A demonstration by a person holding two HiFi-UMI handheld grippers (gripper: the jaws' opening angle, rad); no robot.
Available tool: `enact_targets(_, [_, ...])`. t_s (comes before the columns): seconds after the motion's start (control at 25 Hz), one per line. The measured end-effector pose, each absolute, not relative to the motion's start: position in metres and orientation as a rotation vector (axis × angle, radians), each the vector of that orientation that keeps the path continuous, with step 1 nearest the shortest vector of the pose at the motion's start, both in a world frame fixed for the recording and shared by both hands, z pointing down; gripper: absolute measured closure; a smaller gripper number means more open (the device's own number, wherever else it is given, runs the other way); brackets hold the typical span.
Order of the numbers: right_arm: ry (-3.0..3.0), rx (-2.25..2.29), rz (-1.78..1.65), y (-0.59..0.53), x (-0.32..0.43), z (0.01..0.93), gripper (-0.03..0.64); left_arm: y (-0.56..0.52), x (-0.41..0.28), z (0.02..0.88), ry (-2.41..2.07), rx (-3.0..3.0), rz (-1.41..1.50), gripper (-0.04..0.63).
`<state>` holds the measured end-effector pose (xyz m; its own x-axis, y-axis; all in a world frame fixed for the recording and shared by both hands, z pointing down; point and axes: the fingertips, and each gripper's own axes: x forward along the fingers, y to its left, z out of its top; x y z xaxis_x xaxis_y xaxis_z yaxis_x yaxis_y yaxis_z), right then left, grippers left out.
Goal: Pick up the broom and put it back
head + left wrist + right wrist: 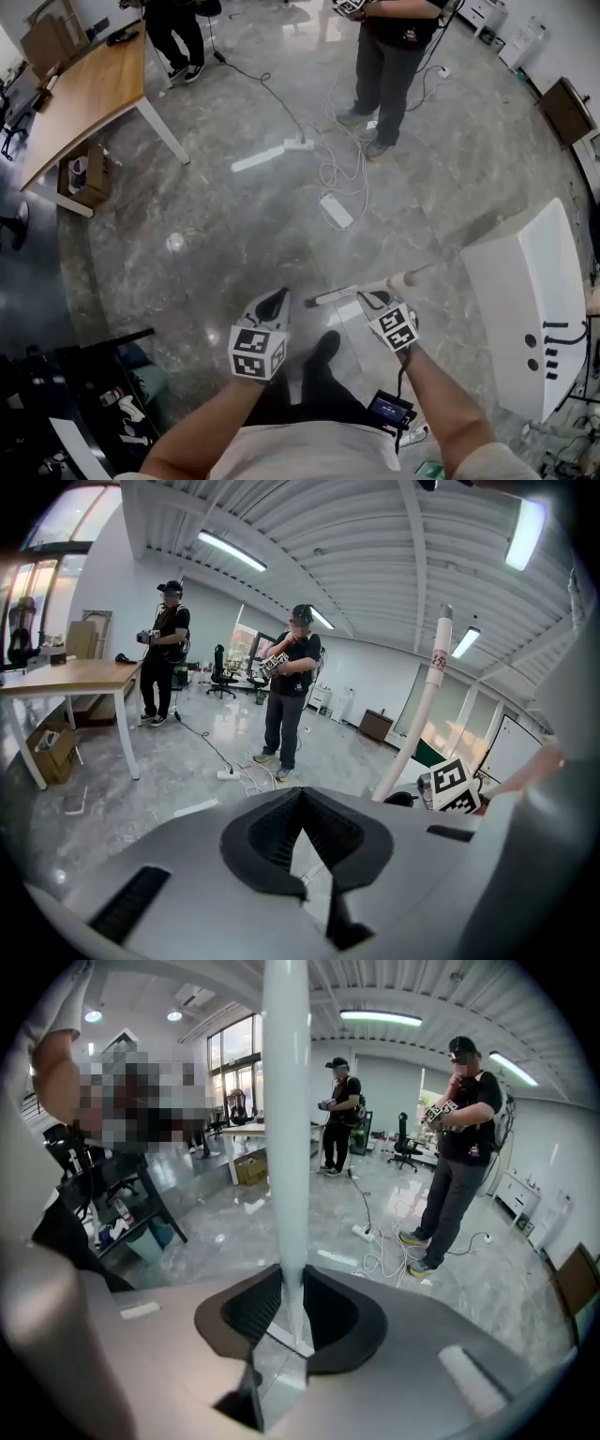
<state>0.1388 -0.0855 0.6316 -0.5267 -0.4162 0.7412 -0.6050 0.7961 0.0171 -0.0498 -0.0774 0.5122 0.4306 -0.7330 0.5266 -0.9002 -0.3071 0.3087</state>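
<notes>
The broom's white handle [285,1129] rises straight up out of my right gripper [286,1281], whose jaws are shut on it. In the head view the handle [337,294] lies slantwise just above the floor, with my right gripper [373,300] on its middle and its beige end [403,278] to the right. The broom head is out of sight. My left gripper [275,302] hangs a little to the left of the handle, apart from it. Its jaws [302,791] meet at the tips with nothing in them. The left gripper view shows the handle [424,714] leaning at the right.
A white cabinet [525,281] stands at the right. Power strips and cables [333,208] lie on the grey floor ahead. One person [394,66] stands beyond them, another [178,37] by the wooden table [84,94] at the left. A black rack [84,394] is at lower left.
</notes>
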Motion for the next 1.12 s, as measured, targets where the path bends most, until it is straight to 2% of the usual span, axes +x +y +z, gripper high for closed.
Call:
enact_targets(0.4, [-2.018, 0.449, 0.325, -0.069, 0.088, 0.853, 0.541, -0.058, -0.065, 0.637, -1.349, 2.006, 0.446, 0.591])
enact_targets(0.64, [-2.072, 0.338, 0.246, -0.085, 0.005, 0.961, 0.546, -0.053, -0.096, 0.722, -1.382, 1.948, 0.468, 0.591])
enact_targets(0.72, [-2.09, 0.335, 0.198, -0.094, -0.028, 0.986, 0.564, -0.049, -0.109, 0.747, -1.395, 1.926, 0.474, 0.591])
enact_targets(0.76, [-2.094, 0.339, 0.183, -0.097, -0.042, 0.998, 0.615, -0.047, -0.116, 0.759, -1.4, 1.914, 0.475, 0.591])
enact_targets(0.96, [-2.116, 0.345, 0.227, -0.096, -0.081, 1.027, 0.606, -0.036, -0.145, 0.797, -1.422, 1.853, 0.465, 0.592])
enact_targets(1.12, [-2.14, 0.393, 0.282, -0.097, -0.085, 0.992, 0.607, -0.037, -0.157, 0.782, -1.428, 1.851, 0.465, 0.591])
